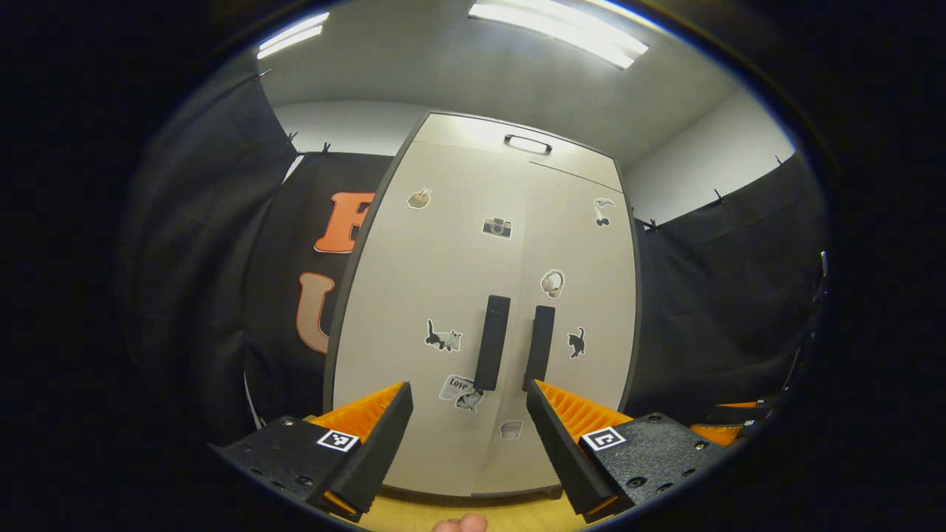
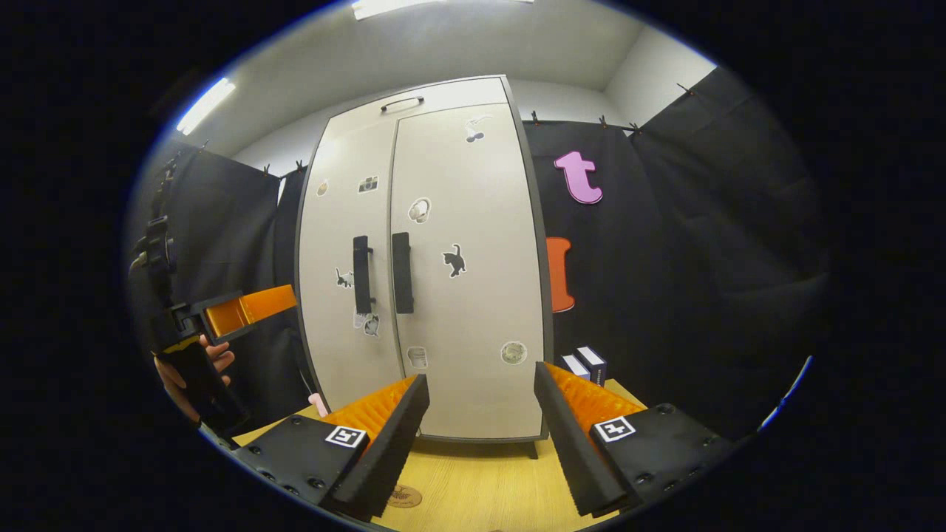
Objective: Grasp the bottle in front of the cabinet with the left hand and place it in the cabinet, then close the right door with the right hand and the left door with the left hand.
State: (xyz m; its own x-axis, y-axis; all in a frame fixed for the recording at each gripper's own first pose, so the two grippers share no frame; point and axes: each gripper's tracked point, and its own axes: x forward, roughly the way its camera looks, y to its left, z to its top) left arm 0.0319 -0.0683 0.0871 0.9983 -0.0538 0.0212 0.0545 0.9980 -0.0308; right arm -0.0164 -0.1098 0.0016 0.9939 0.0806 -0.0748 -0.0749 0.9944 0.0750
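Note:
The pale cabinet (image 1: 473, 258) stands straight ahead in the left gripper view with both doors shut, and its two dark handles (image 1: 492, 342) (image 1: 540, 346) sit side by side at the middle seam. My left gripper (image 1: 469, 403) is open just in front of the doors, below the handles, with nothing between its fingers. In the right gripper view the cabinet (image 2: 458, 295) is a little farther off, doors flush. My right gripper (image 2: 480, 388) is open and holds nothing, low before the right door. A hand holds the left gripper at the far left, one of its fingers (image 2: 251, 309) pointing at the cabinet.
The cabinet rests on a light wooden table (image 2: 480, 480). Two small dark boxes (image 2: 584, 363) stand right of the cabinet, against the black cloth. A small pink object (image 2: 319, 404) lies by the cabinet's left foot. A fingertip (image 1: 460, 524) shows at the bottom edge.

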